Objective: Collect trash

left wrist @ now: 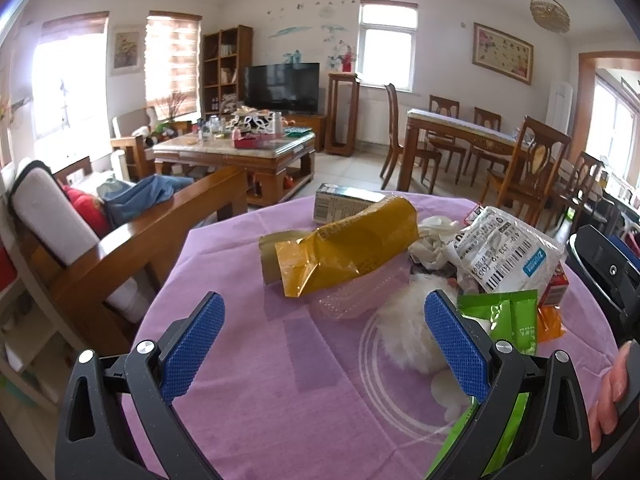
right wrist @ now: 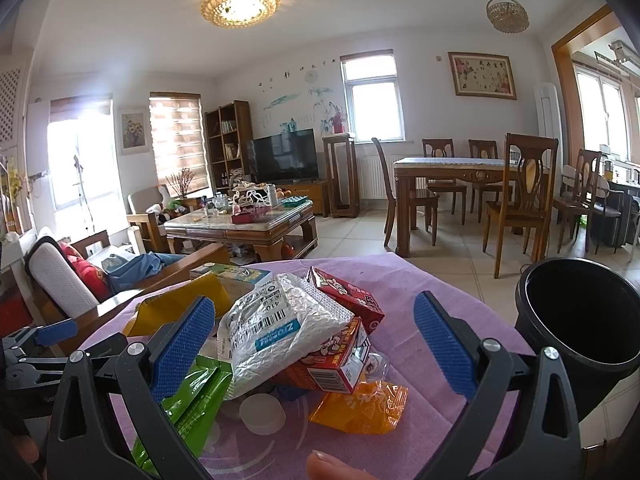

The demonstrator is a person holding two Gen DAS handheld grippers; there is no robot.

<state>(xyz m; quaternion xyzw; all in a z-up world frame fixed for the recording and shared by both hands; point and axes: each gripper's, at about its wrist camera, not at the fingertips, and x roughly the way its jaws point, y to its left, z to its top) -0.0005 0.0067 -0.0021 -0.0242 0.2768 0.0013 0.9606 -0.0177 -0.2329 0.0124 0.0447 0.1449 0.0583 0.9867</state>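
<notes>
Trash pile sits on purple tablecloth between both spread hand-held grippers.

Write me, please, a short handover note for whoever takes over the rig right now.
Left gripper: open, empty, over the purple cloth.
Right gripper: open, empty, jaws either side of the pile.
Pile on the cloth: white mailer on top of the red carton, green packet, orange wrapper, yellow bag, box behind.
Black bin: to the right, looks empty.
Done: nothing visibly binned. Left: everything.
</notes>
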